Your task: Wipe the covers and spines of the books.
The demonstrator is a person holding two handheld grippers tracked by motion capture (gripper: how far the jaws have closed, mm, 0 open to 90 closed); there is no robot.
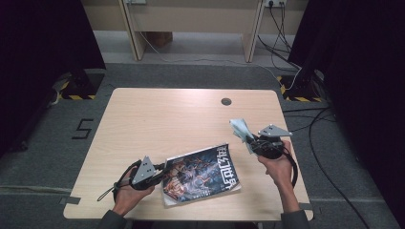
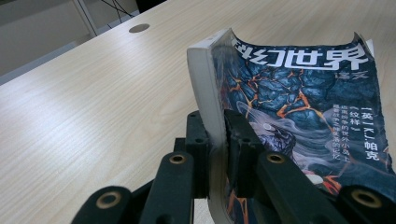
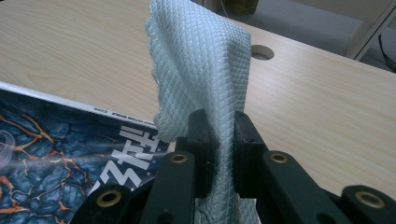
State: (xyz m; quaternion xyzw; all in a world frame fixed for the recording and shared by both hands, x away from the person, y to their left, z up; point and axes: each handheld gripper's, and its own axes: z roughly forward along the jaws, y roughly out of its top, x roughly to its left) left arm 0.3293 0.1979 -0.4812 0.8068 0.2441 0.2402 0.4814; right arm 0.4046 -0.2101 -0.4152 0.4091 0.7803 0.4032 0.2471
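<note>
Clamping magazine (image 1: 200,174) spine: left hand-held gripper (image 1: 160,172), magazine on table (image 1: 157,119); right hand-held gripper (image 1: 251,142) pinching pale cloth (image 1: 240,129), right of magazine.

Bare tabletop (image 1: 157,114): open from nine through twelve o'clock of the magazine (image 1: 203,174); free passage across the whole far half.
Cable port (image 1: 226,101): flush hole at twelve o'clock, no obstruction.
Magazine: lies at the near edge, its spine end lifted off the wood; blocks low passage between the two hands.
Left gripper (image 1: 160,174): clamped on the magazine at its nine o'clock.
Right gripper (image 1: 252,143): at two o'clock of the magazine, cloth (image 1: 241,129) standing above its jaws.
Gap between cloth and magazine: narrow.
</note>
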